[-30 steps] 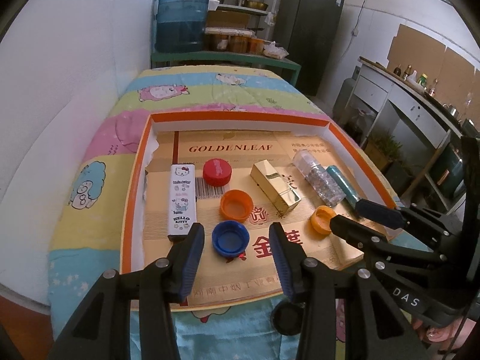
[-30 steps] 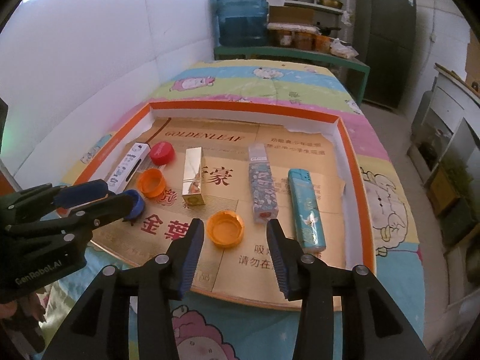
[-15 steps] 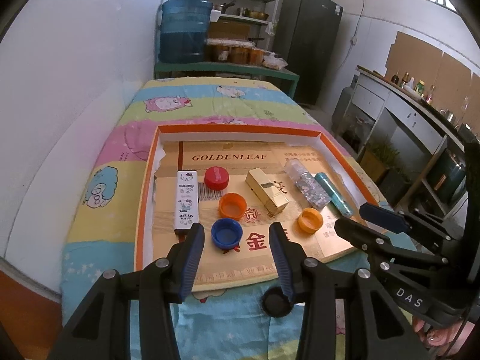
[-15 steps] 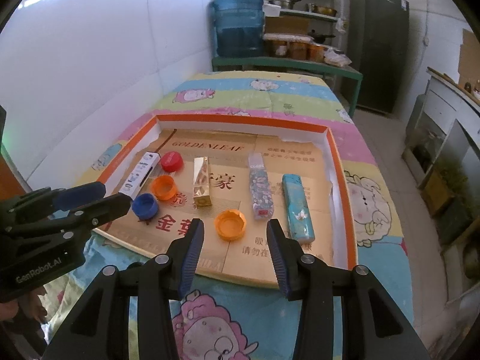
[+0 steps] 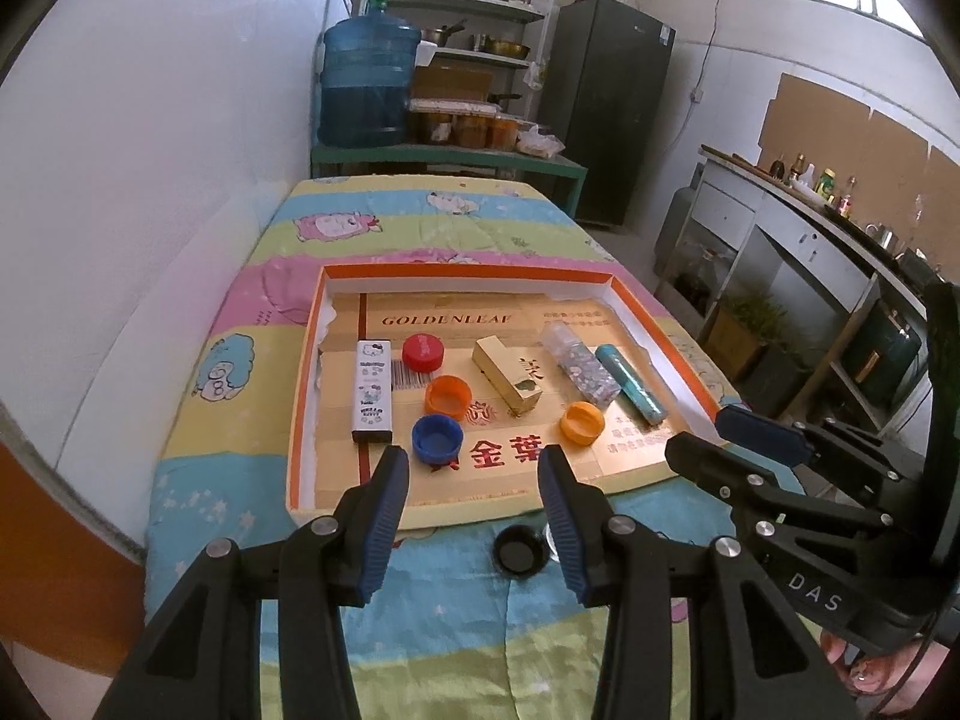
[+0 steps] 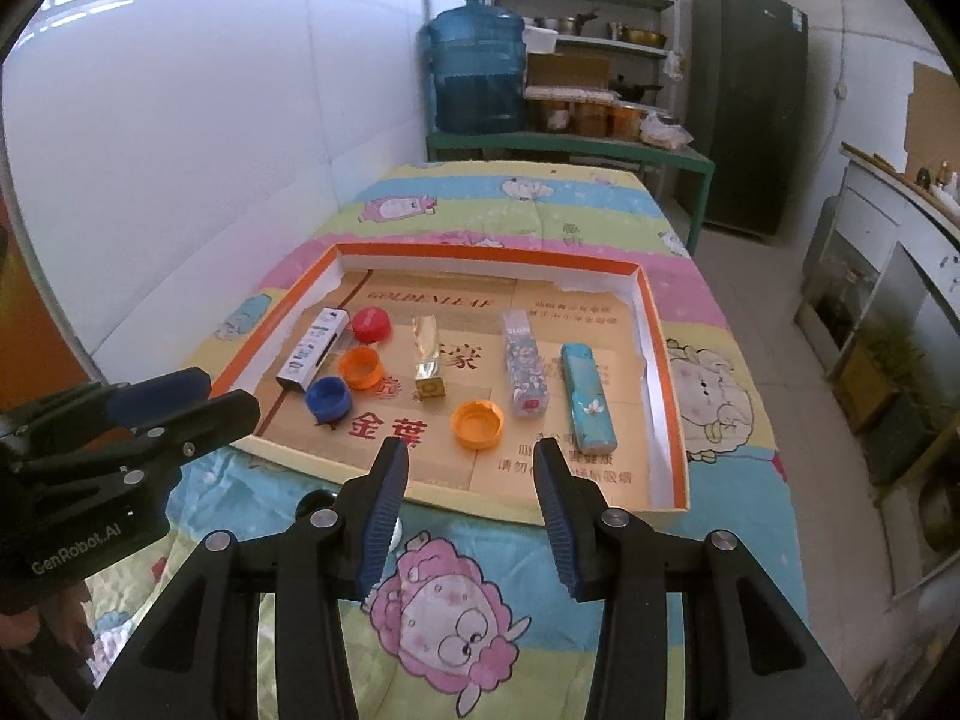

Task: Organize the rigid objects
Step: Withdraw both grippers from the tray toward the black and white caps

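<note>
A: Where's the stuff?
B: All in orange-rimmed tray [image 5: 303, 378] on quilt: caps, gold box [image 5: 507, 380], teal lighter [image 6: 588, 394].
A: Grippers?
B: Left gripper [image 5: 474, 495], right gripper [image 6: 471, 489] both apart, nothing between, hovering near tray's front edge.

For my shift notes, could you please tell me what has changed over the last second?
Both tongs, left and right, drew back from the tray, open and empty. The caps and boxes in it stayed put.

Empty tool [image 6: 471, 468] (jaws apart) hovers near the orange cap [image 6: 477, 423].
</note>
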### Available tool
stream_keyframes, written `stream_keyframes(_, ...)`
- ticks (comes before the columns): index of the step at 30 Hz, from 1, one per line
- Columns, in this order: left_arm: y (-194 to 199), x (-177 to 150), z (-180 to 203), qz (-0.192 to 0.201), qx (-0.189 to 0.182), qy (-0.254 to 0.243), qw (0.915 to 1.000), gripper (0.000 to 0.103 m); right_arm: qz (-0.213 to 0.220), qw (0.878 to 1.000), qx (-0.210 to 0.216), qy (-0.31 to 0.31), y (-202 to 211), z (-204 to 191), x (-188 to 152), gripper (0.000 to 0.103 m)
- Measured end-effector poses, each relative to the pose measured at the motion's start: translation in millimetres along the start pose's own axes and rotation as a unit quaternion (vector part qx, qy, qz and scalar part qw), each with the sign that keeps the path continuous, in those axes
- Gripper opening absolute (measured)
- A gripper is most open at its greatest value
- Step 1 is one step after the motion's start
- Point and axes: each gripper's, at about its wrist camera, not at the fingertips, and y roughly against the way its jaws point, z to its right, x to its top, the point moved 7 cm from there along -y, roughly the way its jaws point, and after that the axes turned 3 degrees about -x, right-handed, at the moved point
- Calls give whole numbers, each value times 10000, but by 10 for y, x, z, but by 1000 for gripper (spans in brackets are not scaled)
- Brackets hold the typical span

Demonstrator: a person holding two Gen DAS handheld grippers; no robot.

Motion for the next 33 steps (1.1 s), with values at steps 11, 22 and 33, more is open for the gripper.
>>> stream_keyframes(11, 309, -85, 90, 123, 0, -57, 9999, 45, 97, 9999, -25, 18, 316, -66, -113, 45)
stream_keyframes(22, 599, -210, 144, 278, -27, -59, 9996, 45, 219, 9997, -54, 83, 636, -149, -242, 45)
stream_keyframes(33, 735, -387, 129, 275, -56, 5, 9996, 45, 166, 9998, -22, 142, 749, -264, -405, 45)
